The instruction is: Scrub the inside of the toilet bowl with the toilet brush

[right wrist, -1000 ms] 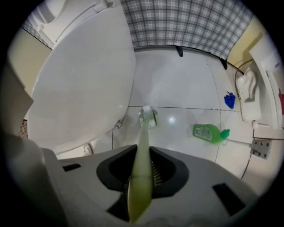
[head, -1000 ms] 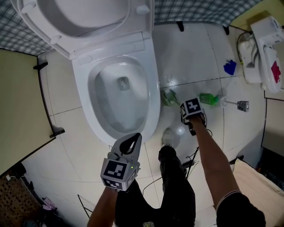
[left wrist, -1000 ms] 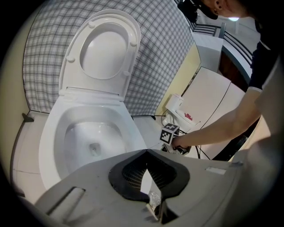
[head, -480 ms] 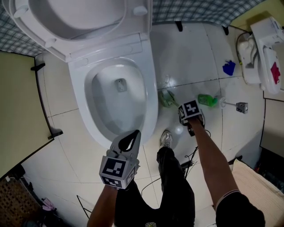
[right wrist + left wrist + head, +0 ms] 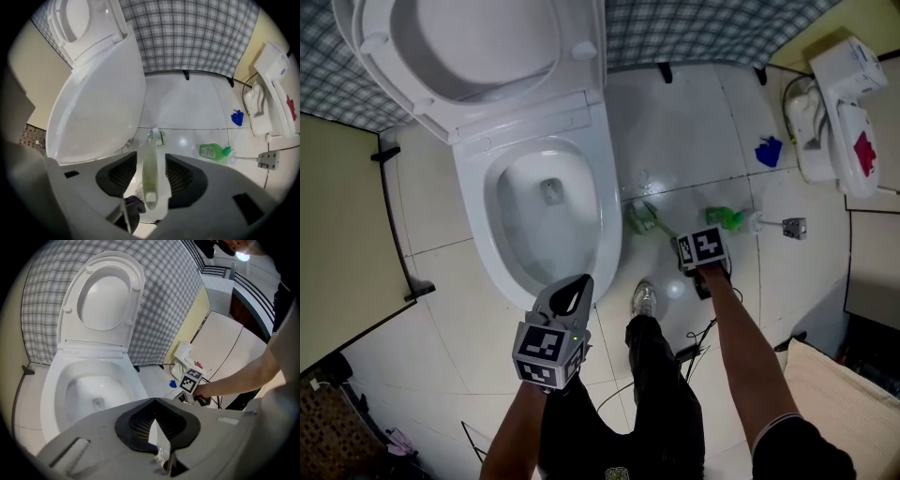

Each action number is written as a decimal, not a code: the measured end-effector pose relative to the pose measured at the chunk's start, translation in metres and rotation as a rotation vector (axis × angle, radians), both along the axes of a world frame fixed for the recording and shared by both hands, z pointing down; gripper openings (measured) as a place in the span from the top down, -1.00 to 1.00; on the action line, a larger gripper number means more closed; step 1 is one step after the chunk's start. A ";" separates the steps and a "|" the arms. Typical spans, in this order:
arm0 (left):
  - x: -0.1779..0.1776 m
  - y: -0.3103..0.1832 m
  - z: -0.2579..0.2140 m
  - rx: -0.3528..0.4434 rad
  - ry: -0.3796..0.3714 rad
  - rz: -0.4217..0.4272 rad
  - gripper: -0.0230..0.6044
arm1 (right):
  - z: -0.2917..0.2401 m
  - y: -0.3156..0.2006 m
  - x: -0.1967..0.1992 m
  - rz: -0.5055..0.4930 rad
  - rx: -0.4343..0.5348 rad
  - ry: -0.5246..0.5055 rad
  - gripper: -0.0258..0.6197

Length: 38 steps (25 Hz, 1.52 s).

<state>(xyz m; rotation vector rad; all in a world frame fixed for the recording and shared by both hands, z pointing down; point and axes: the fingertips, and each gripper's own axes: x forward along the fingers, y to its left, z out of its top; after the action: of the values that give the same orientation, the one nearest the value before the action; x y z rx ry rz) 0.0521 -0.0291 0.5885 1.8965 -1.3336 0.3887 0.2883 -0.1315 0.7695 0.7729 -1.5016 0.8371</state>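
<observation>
The white toilet bowl stands with its seat and lid up. On the floor tiles to its right lies the pale green toilet brush, its handle running toward my right gripper. In the right gripper view the handle sits between the jaws of the right gripper, which are opening, with a gap on each side. The bowl's outer wall fills that view's left. My left gripper hovers at the bowl's front rim, shut and holding nothing; the left gripper looks toward the bowl.
A green bottle lies right of the brush, beside a metal fitting. A blue object and a white appliance lie at the far right. A person's shoe and cables are near the bowl's front.
The head view has drifted a little. Both grippers keep about the same places beside the toilet and the brush.
</observation>
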 end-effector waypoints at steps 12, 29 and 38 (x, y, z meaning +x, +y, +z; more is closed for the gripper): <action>-0.028 -0.005 -0.120 0.122 -0.046 -0.026 0.90 | -0.233 0.014 -0.084 -0.204 0.380 -0.337 0.43; -0.096 0.008 -0.362 0.461 -0.013 -0.177 0.90 | -0.579 0.070 -0.261 -0.241 0.805 -1.108 0.77; -0.098 0.015 -0.427 0.552 -0.071 -0.159 0.90 | -0.649 0.095 -0.277 -0.302 0.868 -1.215 0.77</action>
<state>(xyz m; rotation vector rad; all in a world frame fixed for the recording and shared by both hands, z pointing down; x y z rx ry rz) -0.0455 -0.0137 0.1612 2.2053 -1.7575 -0.0014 0.0109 -0.0367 0.1208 0.5860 -3.0887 0.3446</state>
